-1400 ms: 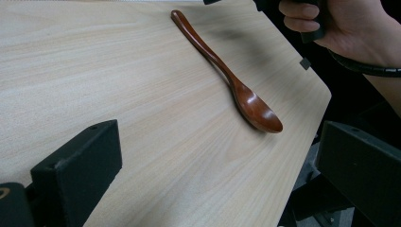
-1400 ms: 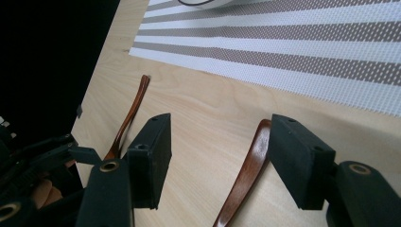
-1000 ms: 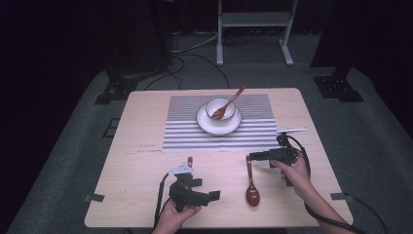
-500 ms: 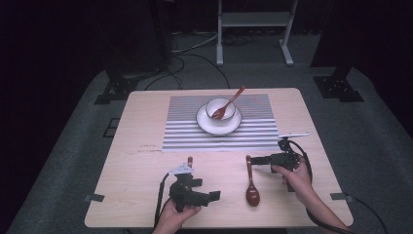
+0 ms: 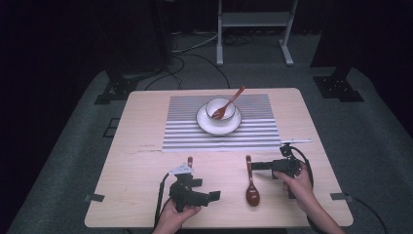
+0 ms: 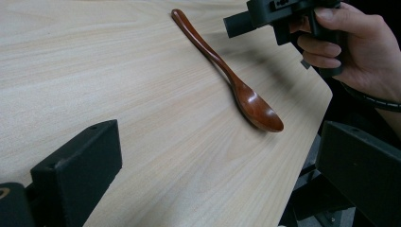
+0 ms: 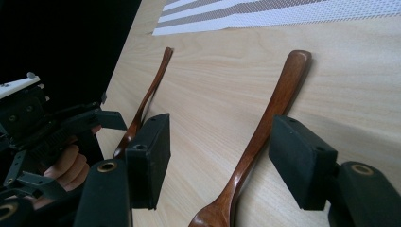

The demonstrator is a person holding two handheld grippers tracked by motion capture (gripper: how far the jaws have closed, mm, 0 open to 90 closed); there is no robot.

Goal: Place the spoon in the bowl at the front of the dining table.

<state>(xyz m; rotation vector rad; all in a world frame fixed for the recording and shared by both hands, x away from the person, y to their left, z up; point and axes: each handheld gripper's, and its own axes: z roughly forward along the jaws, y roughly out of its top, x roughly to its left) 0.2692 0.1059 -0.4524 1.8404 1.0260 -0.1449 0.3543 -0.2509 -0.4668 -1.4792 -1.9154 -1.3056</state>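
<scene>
With our right tool (image 7: 220, 163) spread wide, seemingly not yet touching the spoon (image 5: 251, 183) lying near the table's (image 5: 146, 165) front edge, we should centre its handle, then squeeze.

Glossy brown wooden spoon (image 5: 251, 183) flat on bare table, bowl seemingly face-up, toward near edge.

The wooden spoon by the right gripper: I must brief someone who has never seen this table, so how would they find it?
Start at the pale wooden table and go to its near right part, below the striped placemat. There a dark brown wooden spoon lies flat, handle toward the mat, bowl toward the person, between the open jaws of the right gripper. The similar utensil stands in the white bowl.
</scene>
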